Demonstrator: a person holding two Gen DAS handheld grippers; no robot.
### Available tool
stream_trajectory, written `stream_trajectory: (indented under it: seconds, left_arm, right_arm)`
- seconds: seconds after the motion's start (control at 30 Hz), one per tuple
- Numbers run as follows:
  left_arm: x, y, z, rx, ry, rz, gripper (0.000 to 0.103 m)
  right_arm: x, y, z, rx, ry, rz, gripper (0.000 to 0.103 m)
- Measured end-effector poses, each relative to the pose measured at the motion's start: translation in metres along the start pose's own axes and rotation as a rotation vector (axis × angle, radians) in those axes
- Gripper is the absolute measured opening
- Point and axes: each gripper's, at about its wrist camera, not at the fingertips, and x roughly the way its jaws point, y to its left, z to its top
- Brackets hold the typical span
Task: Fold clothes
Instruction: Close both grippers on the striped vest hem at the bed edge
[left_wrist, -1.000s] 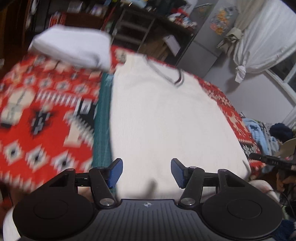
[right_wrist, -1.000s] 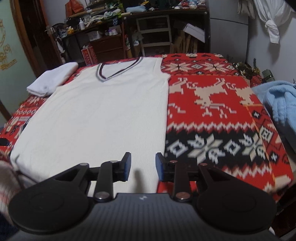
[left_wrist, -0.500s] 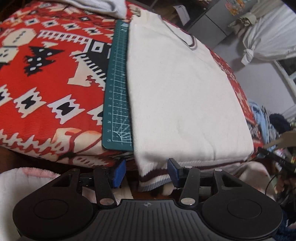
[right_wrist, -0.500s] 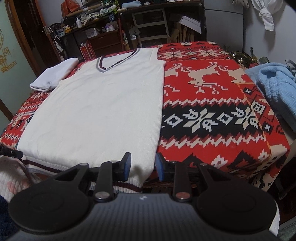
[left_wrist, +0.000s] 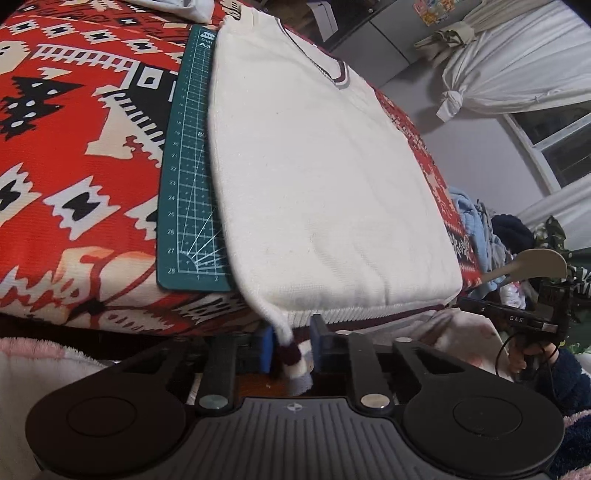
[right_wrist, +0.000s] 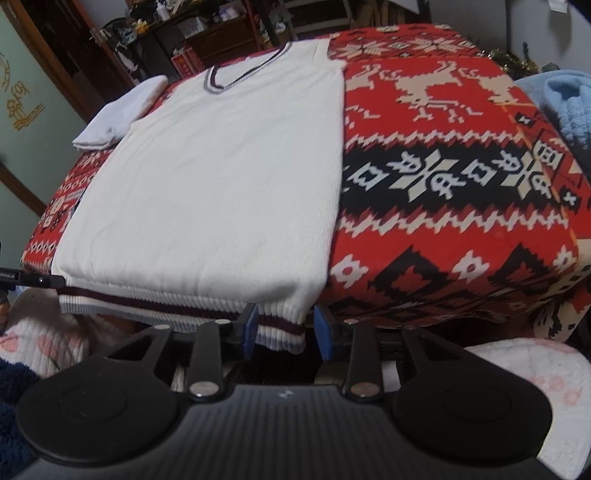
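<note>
Two claws stand at the near hem of a cream V-neck knit vest (right_wrist: 221, 177), one at each bottom corner. The vest lies flat and face up on a worktop draped with a red patterned blanket (right_wrist: 461, 192), neckline at the far side, its ribbed hem with maroon and grey stripes hanging over the near edge. That overhang is likely why the claws come in from below the edge: the hem can be pinched there without digging into the blanket.

Left claw (left_wrist: 291, 345): jaws drawn close about the hem's left corner, blue pads (left_wrist: 265, 349) against or just beside the striped rib; whether they press it firmly cannot be told.

Right claw (right_wrist: 283, 331): jaws apart, straddling the hem's right corner; the left pad lies at the rib, the right pad stands clear of the cloth. Nothing is gripped.

A green cutting mat (left_wrist: 188, 184) lies under the vest's left side, its gridded strip showing beside the fabric. A folded white garment (right_wrist: 122, 110) rests near the vest's far left shoulder, and a light blue fabric heap (right_wrist: 565, 107) sits at the right margin.

Judged step: taking both hem corners, so that the bottom can be carried toward the neckline as one even fold. The vest shows no fold yet.
</note>
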Motion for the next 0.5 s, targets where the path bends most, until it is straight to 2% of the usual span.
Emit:
stream_trajectory:
  seconds: [0.1,0.23,0.37,0.5]
  left_arm:
    - [0.009,0.004,0.001,-0.032,0.03,0.019,0.014]
    - [0.026,0.003,0.005,-0.046,0.082,0.088,0.014]
    - [0.03,0.0,0.007,-0.037,0.099,0.089,0.014]
    - [0.029,-0.001,0.009,-0.029,0.099,0.09,0.014]
  right_arm:
    - [0.012,-0.005,0.001,0.016,0.045,0.008,0.039]
    - [0.027,-0.013,0.004,0.045,0.099,0.02,0.039]
    - [0.038,-0.024,0.007,0.094,0.128,0.039,0.041]
    - [0.048,-0.025,0.011,0.091,0.151,0.045,0.042]
